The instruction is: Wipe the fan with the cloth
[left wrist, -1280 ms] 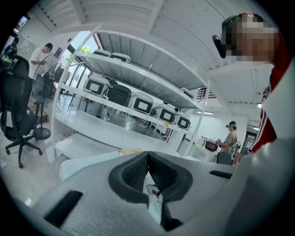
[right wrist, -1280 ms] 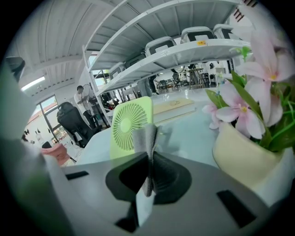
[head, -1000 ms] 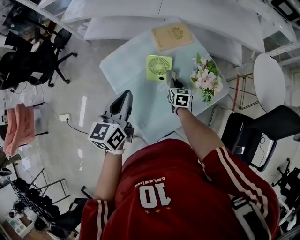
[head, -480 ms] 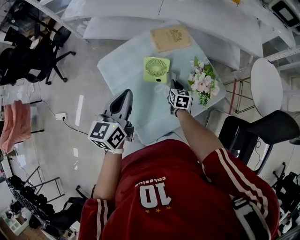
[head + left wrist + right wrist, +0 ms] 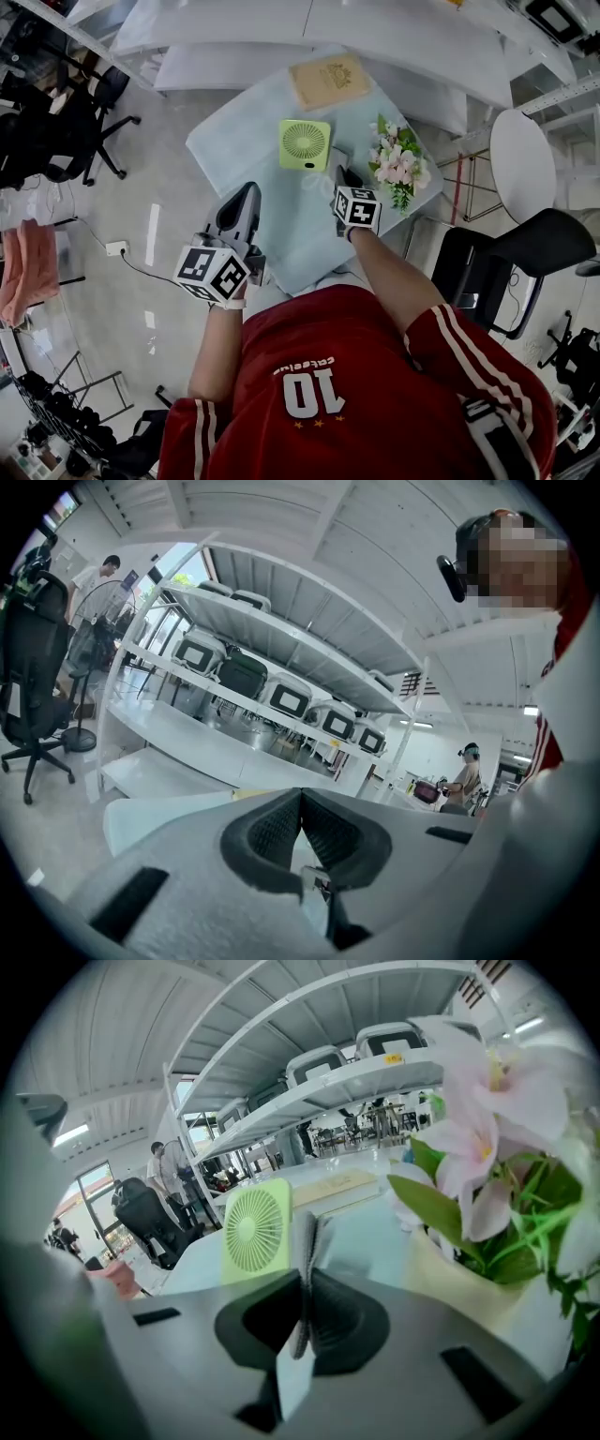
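Fan: the green fan [image 5: 305,143] stands upright on the table [image 5: 234,141], toward the far side, between the tan book [image 5: 328,82] behind it and the flowers [image 5: 398,169] to its right. In the right gripper view its grille faces the camera.

Cloth: a thin grey folded cloth [image 5: 305,1241] stands on edge between the jaws of the right gripper [image 5: 305,1283], with a white tag hanging below it. Its top edge shows just beside the fan's right side.

Right gripper: clenched on the cloth. In the head view it sits over the table, near the fan's right front corner and close to the flowers. No contact with the fan is visible.

Left gripper: the left gripper [image 5: 242,202] has its jaws pressed together at the tips, with nothing between them. It hangs at the table's near left edge, well apart from the fan.

Change over the last second: the table, fan, book and flowers have all slid together in the head view, which points to a head movement. The right gripper's place relative to the fan is about as it was. The left gripper has stayed put.

Meaning for the task: wiping does not appear to have begun. The cloth is secured and lined up, so the likely next step is to bring it onto the fan's grille or side.

Risk: the fan looks light, and an unsteadied push may tip it.
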Demonstrator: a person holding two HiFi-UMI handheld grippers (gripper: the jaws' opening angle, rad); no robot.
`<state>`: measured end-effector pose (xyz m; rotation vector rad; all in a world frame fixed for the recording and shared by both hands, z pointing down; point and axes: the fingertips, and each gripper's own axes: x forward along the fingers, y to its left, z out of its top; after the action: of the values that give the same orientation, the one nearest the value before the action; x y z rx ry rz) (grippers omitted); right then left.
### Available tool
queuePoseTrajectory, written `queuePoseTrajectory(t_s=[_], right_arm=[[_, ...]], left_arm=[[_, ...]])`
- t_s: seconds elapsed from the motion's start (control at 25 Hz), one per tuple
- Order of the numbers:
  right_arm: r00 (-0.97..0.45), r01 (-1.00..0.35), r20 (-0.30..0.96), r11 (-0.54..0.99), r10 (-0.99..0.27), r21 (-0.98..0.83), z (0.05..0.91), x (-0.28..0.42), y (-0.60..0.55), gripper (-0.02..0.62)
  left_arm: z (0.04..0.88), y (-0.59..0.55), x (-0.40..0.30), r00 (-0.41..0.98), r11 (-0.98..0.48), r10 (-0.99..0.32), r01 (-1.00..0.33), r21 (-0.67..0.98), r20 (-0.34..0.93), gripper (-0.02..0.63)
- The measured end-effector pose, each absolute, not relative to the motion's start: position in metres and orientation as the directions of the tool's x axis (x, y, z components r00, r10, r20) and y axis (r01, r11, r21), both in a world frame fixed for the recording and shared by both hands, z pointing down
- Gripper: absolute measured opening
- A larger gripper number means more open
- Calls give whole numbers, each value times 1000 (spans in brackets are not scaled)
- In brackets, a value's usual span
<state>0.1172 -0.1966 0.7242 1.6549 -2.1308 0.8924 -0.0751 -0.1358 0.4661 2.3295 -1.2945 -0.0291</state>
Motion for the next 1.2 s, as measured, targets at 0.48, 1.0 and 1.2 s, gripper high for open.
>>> queuePoseTrajectory(t_s=[0.48,1.0,1.2], right_arm=[[-277,-943,530,120,-802,-311,667,108,-141,11],[-276,-913,438,91,-856,-398,551,63,-72,11],[-260,-931,378,126,-889,-343,498,51,-54,11]], left_arm=[[451,-129,-115,601,-495,-787,-749,440,137,2],[386,-98,-140,750,-680,-661,-619,393,39,2],[360,-75,-144,814,-757,-580,-554,347,32,2]])
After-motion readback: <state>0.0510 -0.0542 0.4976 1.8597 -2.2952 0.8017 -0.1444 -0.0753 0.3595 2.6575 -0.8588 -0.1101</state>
